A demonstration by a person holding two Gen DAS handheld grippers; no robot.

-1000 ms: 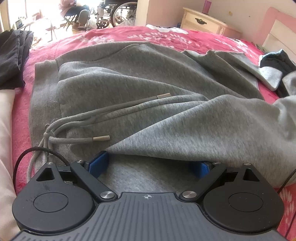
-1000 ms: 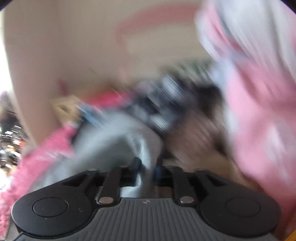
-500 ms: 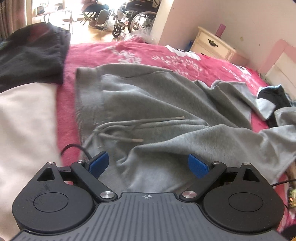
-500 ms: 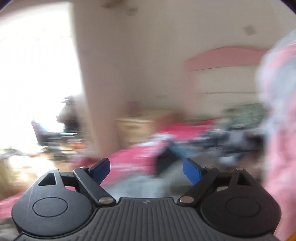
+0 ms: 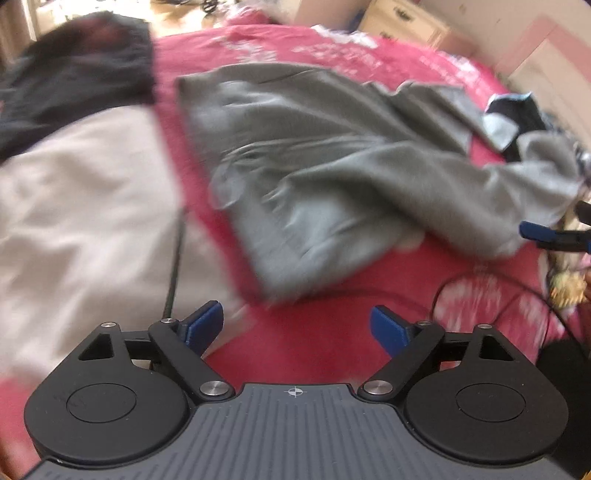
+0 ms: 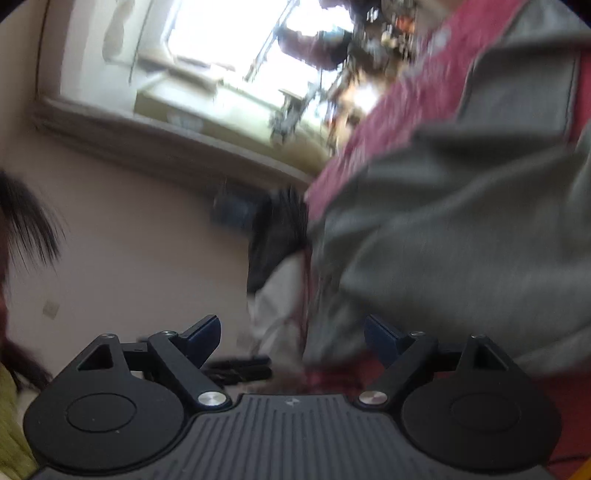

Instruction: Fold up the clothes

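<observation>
A grey sweat garment (image 5: 332, 162) lies rumpled on the red bedspread (image 5: 314, 332), one part folded over another. My left gripper (image 5: 297, 325) hangs open above bare bedspread, short of the garment's near edge, with nothing between its fingers. The right gripper (image 5: 532, 230) shows at the right edge of the left wrist view, beside the garment's right end. In the tilted, blurred right wrist view my right gripper (image 6: 291, 332) is open and empty, with the grey garment (image 6: 461, 221) filling the right side.
A cream cloth (image 5: 81, 206) and a black garment (image 5: 74, 74) lie left of the grey one. Dark clothes (image 5: 524, 110) sit at the far right. A black cable (image 5: 491, 280) loops on the bedspread. A cream nightstand (image 5: 402, 18) stands behind the bed.
My left gripper pulled back off the grey garment, which now lies well ahead of it. My right gripper let go of the grey fabric, opened and swung round sharply; its view is now tilted.
</observation>
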